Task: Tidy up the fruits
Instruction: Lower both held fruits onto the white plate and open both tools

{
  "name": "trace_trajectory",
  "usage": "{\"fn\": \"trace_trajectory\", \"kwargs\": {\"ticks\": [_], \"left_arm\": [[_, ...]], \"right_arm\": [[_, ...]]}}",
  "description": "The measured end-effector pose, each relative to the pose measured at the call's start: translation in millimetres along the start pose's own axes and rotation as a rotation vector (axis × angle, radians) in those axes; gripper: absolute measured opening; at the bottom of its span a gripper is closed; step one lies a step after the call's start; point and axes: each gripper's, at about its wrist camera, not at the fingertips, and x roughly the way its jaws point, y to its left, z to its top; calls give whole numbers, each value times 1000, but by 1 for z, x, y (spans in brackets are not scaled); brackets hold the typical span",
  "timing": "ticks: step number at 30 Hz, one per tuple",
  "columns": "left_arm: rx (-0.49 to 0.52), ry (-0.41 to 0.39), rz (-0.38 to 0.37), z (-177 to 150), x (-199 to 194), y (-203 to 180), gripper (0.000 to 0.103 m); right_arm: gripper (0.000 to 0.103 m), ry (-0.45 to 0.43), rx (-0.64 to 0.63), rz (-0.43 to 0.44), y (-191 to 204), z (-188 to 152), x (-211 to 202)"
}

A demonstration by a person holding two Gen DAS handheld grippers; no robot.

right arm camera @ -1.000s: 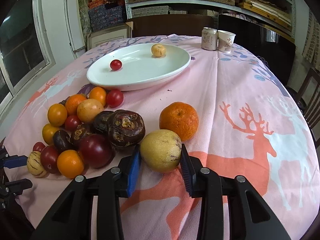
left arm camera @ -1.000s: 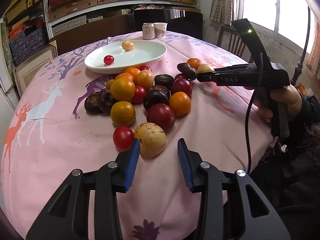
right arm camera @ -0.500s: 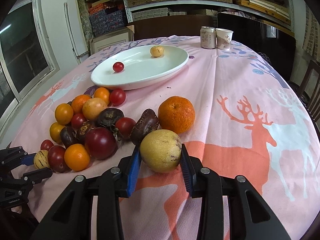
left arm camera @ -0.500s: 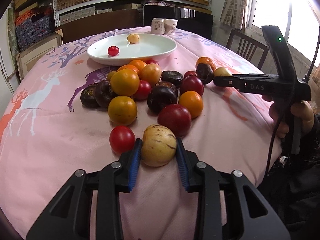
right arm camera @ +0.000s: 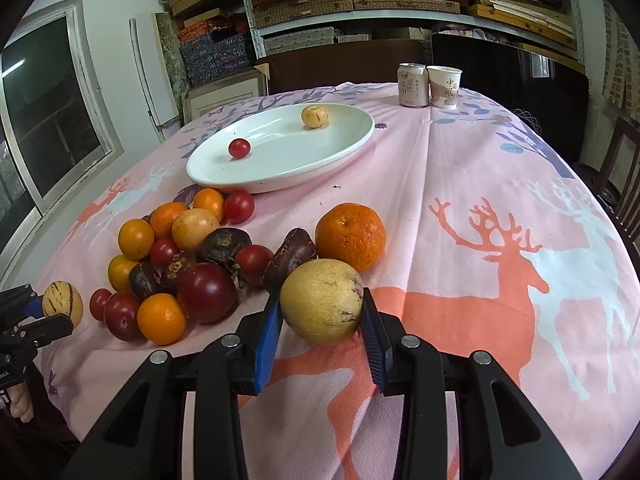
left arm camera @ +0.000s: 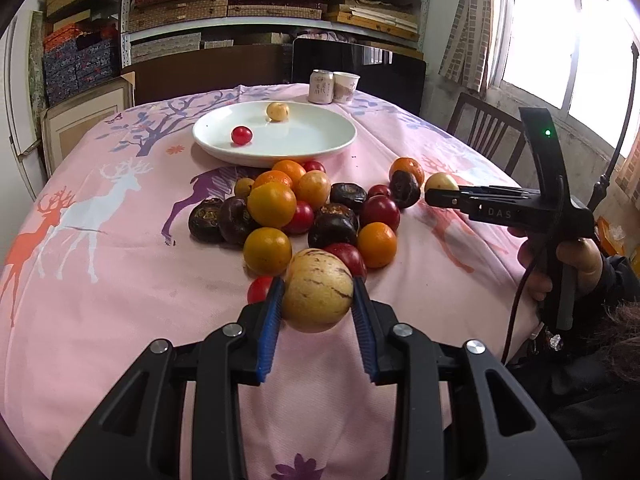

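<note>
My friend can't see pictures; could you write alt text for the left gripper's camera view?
The left gripper clamps a pale striped fruit above a pink tablecloth. Behind it lie piled fruits and a white plate.

A pale striped melon sits clamped between blue fingers, lifted just clear of the pink table. A second yellow melon with faint purple flecks is held the same way beside a mandarin. The heap between them mixes orange and yellow citrus, red tomatoes and dark wrinkled passion fruits, all touching or nearly so. On the white plate beyond lie a cherry tomato and a small yellow fruit, well apart.
</note>
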Motion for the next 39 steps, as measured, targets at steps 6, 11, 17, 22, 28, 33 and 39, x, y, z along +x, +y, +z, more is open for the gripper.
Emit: {"fn": "trace_trajectory", "kwargs": {"ticks": [6, 11, 17, 22, 28, 33, 39], "left_arm": [[-13, -31, 2, 13, -6, 6, 33], [-8, -73, 18, 44, -7, 19, 33], [-31, -100, 23, 103, 15, 46, 33], [-42, -72, -17, 152, 60, 57, 33], [-64, 17, -50, 183, 137, 62, 33], [-67, 117, -49, 185, 191, 61, 34], [-129, 37, -25, 186, 166, 78, 79]], "right_arm": [[38, -16, 28, 26, 2, 7, -15], [38, -87, -21, 48, 17, 38, -40], [38, -122, -38, 32, 23, 90, -35], [38, -108, -18, 6, 25, 123, -3], [38, -34, -38, -46, 27, 136, 53], [39, 19, -90, -84, 29, 137, 92], [52, -35, -85, -108, 31, 134, 83]]}}
